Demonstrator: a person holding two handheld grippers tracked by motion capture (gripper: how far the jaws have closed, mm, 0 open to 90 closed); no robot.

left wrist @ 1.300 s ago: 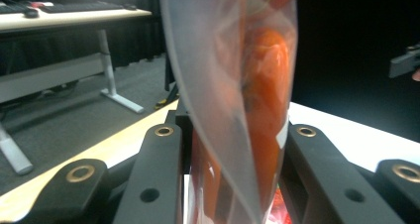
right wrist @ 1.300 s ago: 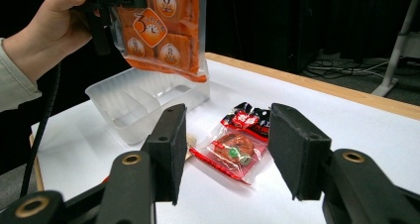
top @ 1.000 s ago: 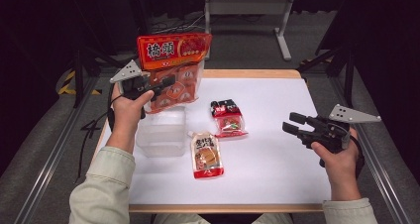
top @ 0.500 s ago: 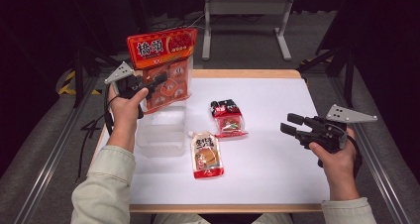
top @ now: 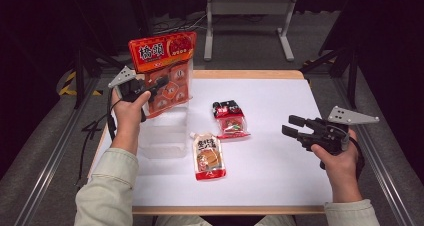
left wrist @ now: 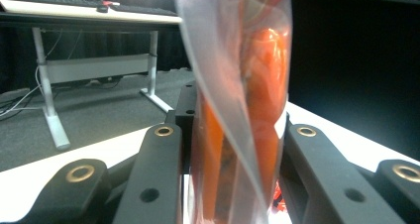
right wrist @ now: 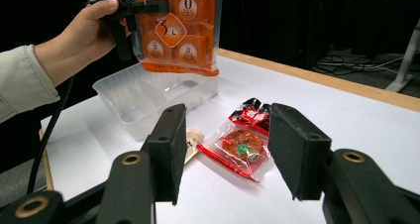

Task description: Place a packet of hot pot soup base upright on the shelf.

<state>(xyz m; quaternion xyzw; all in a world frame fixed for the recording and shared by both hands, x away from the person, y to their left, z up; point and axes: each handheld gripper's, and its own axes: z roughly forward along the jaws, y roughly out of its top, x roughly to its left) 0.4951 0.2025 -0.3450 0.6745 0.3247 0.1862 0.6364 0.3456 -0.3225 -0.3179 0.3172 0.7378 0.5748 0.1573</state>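
Table (top: pixel 280 186): white top, dark room around.
Left gripper (top: pixel 159 83): raised, forearm upright, pinching orange snack bag (top: pixel 165 71) above clear tub (top: pixel 162 136).
Right gripper (top: pixel 291 126): low, level, jaws spread, empty.

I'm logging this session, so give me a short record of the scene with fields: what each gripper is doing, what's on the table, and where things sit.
left gripper: shut on the big orange snack bag, held in the air above the clear plastic container
right gripper: open, holding nothing, at the table's right side
table: white top
container: empty, left side of table
small red packet: flat, mid-table
pouch: flat, right of the container, nearer the person than the red packet
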